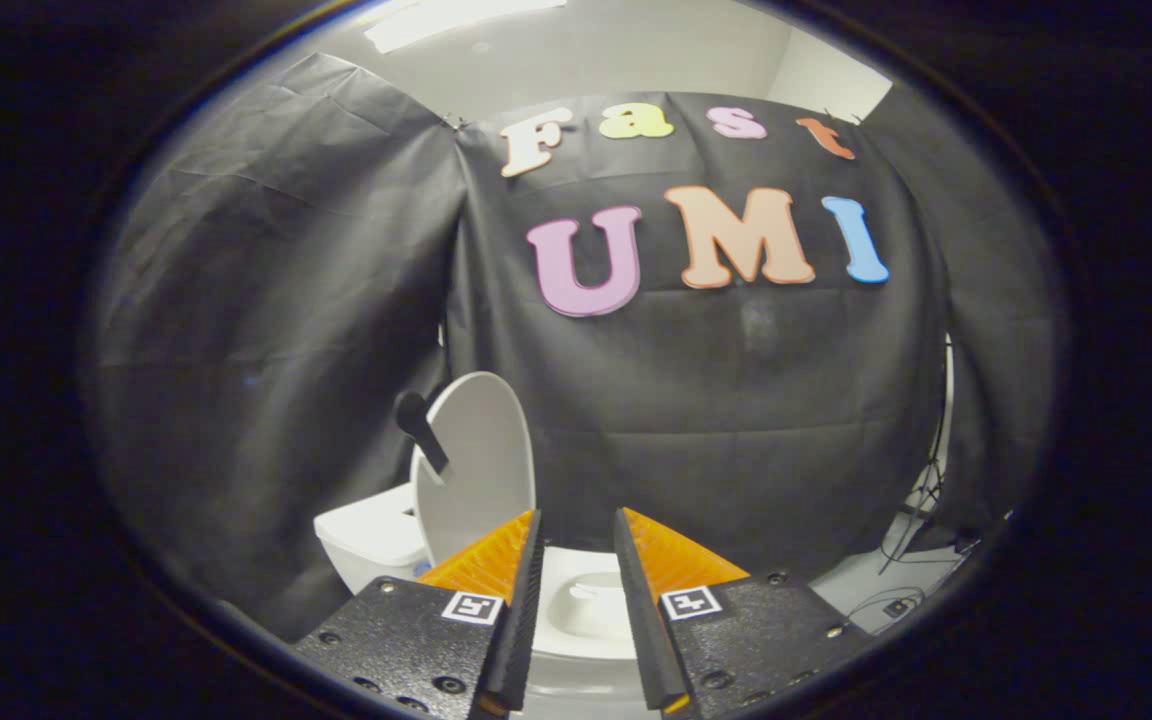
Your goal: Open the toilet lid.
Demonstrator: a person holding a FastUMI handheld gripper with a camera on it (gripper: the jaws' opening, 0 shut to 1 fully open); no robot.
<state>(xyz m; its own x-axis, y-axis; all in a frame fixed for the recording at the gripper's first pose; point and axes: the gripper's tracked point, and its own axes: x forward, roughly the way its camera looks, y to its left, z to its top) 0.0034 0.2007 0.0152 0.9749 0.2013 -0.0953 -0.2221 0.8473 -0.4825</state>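
Observation:
A white toilet [586, 630] stands below and just ahead of my fingers. Its lid [471, 470] is raised upright and leans back toward the white tank [371, 535], with a dark handle [421, 425] sticking out from its left edge. The seat and bowl [591, 600] show in the gap between my fingers. My gripper [576, 530] is open, with nothing between its fingers. It hangs over the bowl, to the right of the raised lid and apart from it.
Black cloth walls close in behind and to the left of the toilet. To the right, a thin stand [921, 510] and cables [886, 605] lie on the pale floor.

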